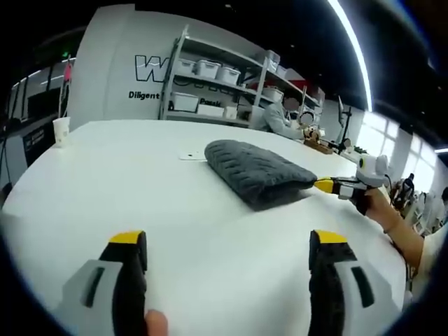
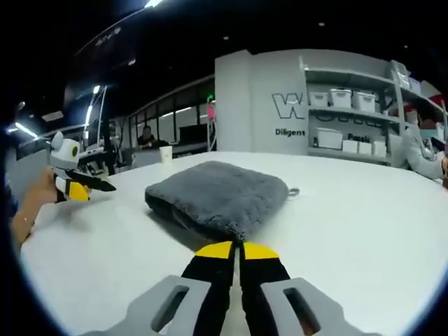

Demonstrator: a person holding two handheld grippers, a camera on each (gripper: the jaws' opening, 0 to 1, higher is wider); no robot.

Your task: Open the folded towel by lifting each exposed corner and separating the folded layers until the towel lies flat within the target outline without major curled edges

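Folded grey towel (image 1: 257, 172) on a white table (image 1: 140, 203), pinched at one corner by the right gripper (image 2: 234, 249)

Bare tabletop lay open all round the towel, widest on the near side in front of the left gripper (image 1: 227, 241), whose jaws stood wide apart over the table, touching nothing. In the left gripper view the towel's long axis ran from far left to near right, its near-right corner meeting the yellow tips of the right gripper (held in a hand (image 1: 378, 204) at the table's right edge). In the right gripper view the jaws were pressed together on the towel's nearest corner, a small loop tab (image 2: 293, 191) sticking out at its right edge. A paper cup (image 1: 61, 131) stood well apart near the far left rim; shelves (image 1: 231, 84) with bins stood beyond the table
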